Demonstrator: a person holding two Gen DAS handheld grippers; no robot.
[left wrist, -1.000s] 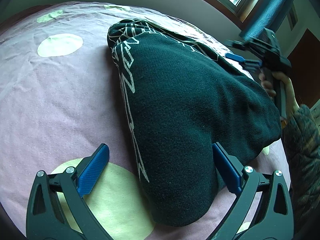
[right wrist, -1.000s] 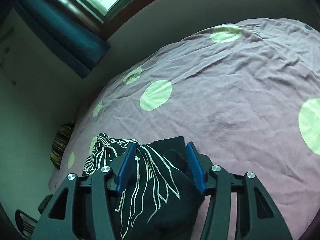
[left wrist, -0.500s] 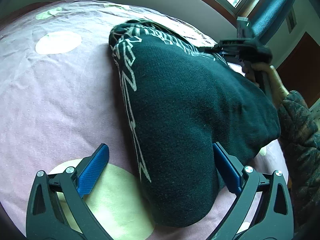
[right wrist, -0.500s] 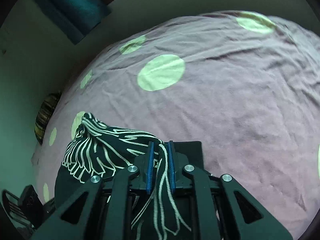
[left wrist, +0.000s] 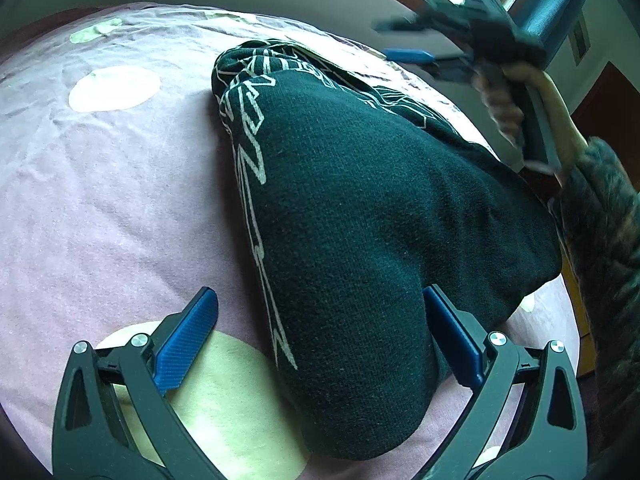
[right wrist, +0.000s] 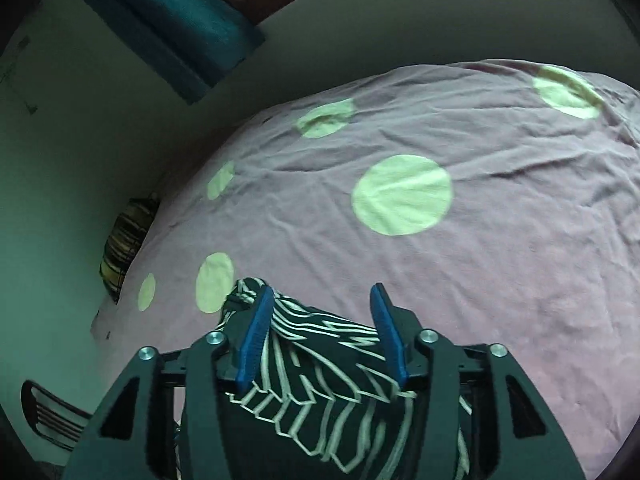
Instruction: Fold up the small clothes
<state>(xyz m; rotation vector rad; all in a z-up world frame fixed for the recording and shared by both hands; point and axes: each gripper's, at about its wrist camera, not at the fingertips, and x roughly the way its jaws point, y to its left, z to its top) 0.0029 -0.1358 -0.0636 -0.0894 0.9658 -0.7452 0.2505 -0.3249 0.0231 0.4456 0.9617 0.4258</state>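
Observation:
A dark green knit garment (left wrist: 380, 200) with pale line pattern lies folded on the pink bedsheet (left wrist: 120, 200) with pale green dots. My left gripper (left wrist: 320, 320) stands open and low, with the garment's near end between its blue pads; the right pad rests against the cloth's edge and the left pad is apart from it. My right gripper (left wrist: 390, 40) is blurred, lifted above the garment's far side in a person's hand (left wrist: 500, 100). In the right wrist view its jaws (right wrist: 322, 292) are opening with nothing between them, and the patterned cloth (right wrist: 320, 380) lies underneath.
The bedsheet (right wrist: 500, 260) stretches wide beyond the garment. A wall, a window and a blue curtain (right wrist: 160, 20) border the bed's far side. A striped cushion (right wrist: 124, 240) sits at the bed's edge. A patterned sleeve (left wrist: 600, 240) is at the right.
The right gripper shut on the garment's patterned far edge, then let it go, opened and lifted up and away. The left gripper has stayed where it was.

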